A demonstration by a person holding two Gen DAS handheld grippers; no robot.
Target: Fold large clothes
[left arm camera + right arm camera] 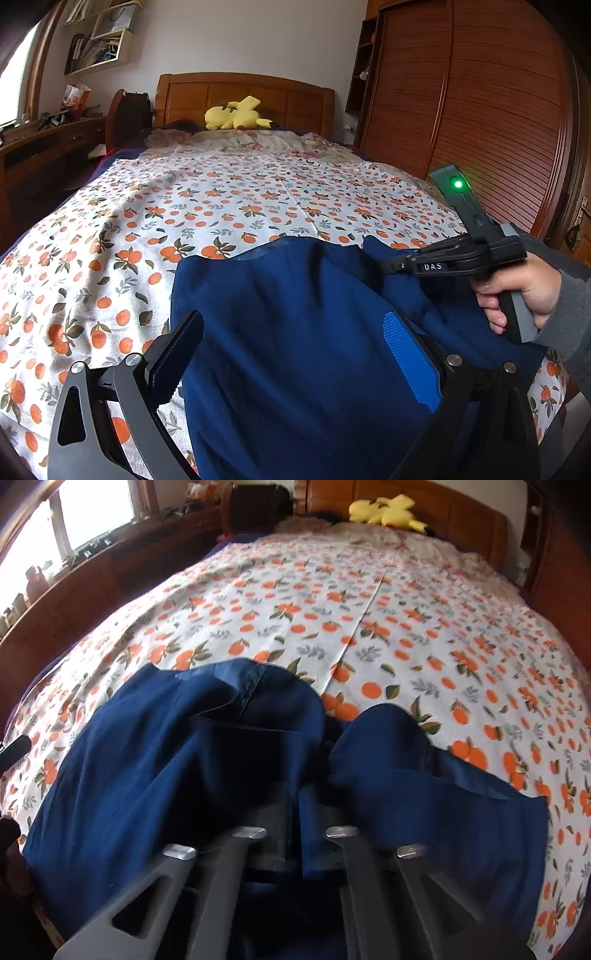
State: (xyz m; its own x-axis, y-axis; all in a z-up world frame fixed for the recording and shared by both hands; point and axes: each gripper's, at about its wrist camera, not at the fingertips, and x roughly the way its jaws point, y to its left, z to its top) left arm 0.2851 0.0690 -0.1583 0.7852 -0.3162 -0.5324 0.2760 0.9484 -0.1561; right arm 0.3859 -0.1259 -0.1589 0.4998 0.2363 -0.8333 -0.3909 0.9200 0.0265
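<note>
One bed (258,192) ahead of both tools, covered by a single orange-print sheet. One blue garment (295,332) lying at the near end of it, directly under and ahead of the left tool (295,354), rumpled and uneven, with loose flaps overlapping in the right wrist view (221,746). Judged early in the fold: no tidy rectangle yet, edges not lined up, most of the folding left to do. No other clothes in sight, so one piece to finish as far as can be told.

One yellow plush toy (236,114) far ahead, against the headboard.

Two tools, one per hand. Left tool spread wide, fingers either side of the cloth, nothing pinched between them. Right tool (297,812) pressed together on a blue strip of the garment, its tips mostly buried in the fabric; seen from the left wrist view, off to the right (395,266), nose into the cloth's far edge, with the right hand (524,291) round its handle.
</note>
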